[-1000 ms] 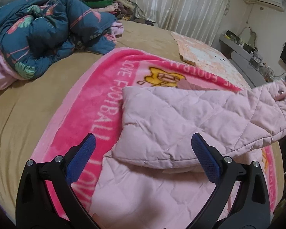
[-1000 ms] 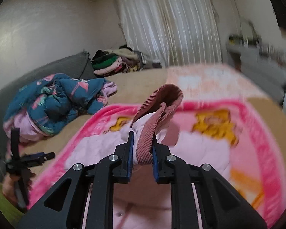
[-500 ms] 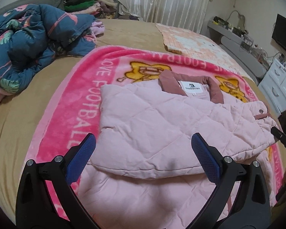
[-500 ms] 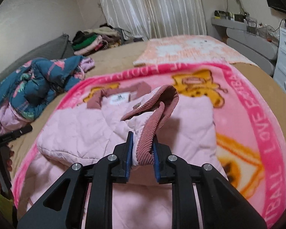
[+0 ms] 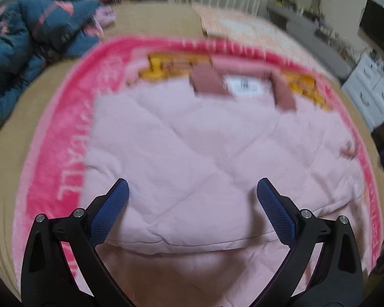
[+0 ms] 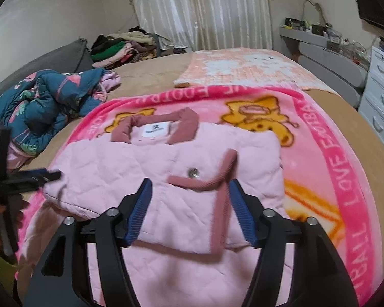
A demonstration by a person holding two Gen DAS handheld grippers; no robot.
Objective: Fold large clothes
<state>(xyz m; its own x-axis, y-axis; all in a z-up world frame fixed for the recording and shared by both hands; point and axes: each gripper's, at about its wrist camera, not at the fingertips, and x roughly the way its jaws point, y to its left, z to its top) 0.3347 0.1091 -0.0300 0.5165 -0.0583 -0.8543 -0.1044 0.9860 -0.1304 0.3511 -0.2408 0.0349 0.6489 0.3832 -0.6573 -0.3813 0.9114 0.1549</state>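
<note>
Pink quilted jacket [image 5: 204, 153] fills the blurred left wrist view, lying flat on the pink blanket [image 5: 64, 128] spread over the bed [image 5: 12, 179], its collar toward the far edge. The left tongs [image 5: 193, 189] hang over its near folded edge, spread wide with nothing between the fingers.

From the right wrist view, the same single jacket [image 6: 140, 174] sits in the middle of the one blanket [image 6: 345, 179], a sleeve laid across its front with the ribbed cuff [image 6: 212, 179] and one snap button [image 6: 192, 172] showing. The right tongs [image 6: 189, 189] stand wide apart over that cuff, gripping nothing. The left tongs [image 6: 38, 175] appear at the jacket's left edge.

With both tongs free, I judge the puffy sleeve could spring back or slide off the front, since nothing pins it; the padded layers may also shift unevenly on the next fold. One blue flowered quilt [image 6: 46, 97] lies bunched near the bed's far left corner, beside one clothes heap [image 6: 120, 48].
</note>
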